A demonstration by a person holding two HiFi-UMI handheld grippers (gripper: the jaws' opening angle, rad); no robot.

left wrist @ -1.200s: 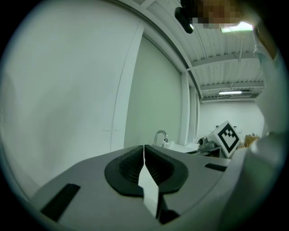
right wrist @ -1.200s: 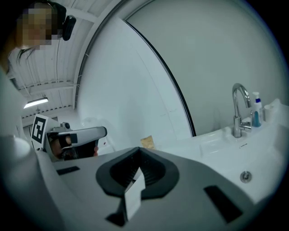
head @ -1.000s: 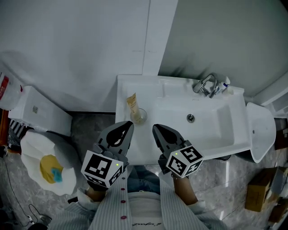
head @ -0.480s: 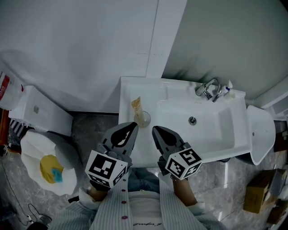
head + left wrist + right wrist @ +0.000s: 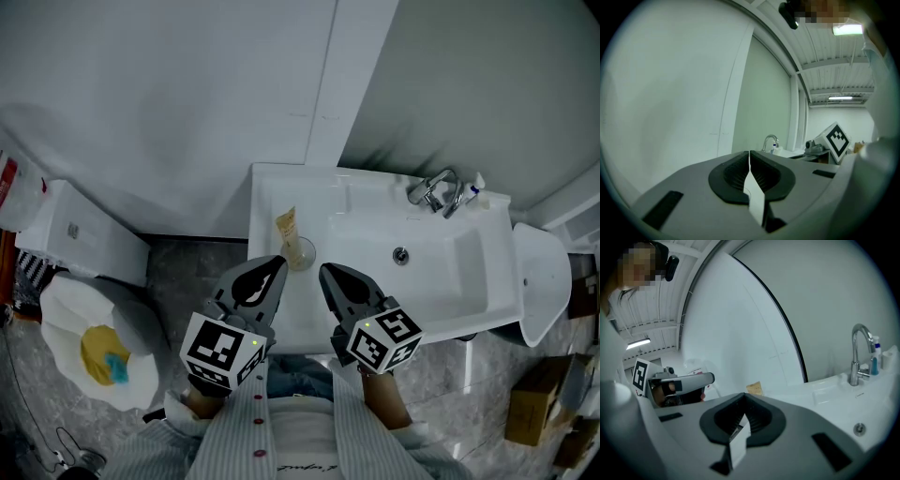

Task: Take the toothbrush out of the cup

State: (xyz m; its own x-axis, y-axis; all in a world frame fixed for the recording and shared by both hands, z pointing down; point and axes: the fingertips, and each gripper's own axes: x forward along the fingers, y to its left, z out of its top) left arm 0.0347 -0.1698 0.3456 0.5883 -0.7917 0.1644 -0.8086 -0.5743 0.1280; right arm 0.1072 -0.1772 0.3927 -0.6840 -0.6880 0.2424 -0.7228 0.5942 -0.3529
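A clear cup [image 5: 298, 251] stands on the left rim of the white sink [image 5: 469, 281]. A tan, flat-topped item [image 5: 286, 225] sticks up out of it; the same tan item [image 5: 754, 388] shows over the jaws in the right gripper view. I cannot tell a toothbrush apart from it. My left gripper [image 5: 272, 263] is shut and empty, just short of the cup at the sink's near edge. Beside it my right gripper [image 5: 326, 271] is shut and empty too, a little right of the cup. In both gripper views the jaws meet with nothing between them.
A chrome faucet [image 5: 433, 192] with a small bottle [image 5: 476, 183] beside it stands at the sink's far right, the drain [image 5: 400, 254] in the basin. A toilet [image 5: 94, 337] is on the left, a white bin [image 5: 544, 277] and a cardboard box [image 5: 539, 403] on the right.
The head view has shifted slightly, so the sink sits a touch further right in the picture. Both grippers stay shut and in the same place.
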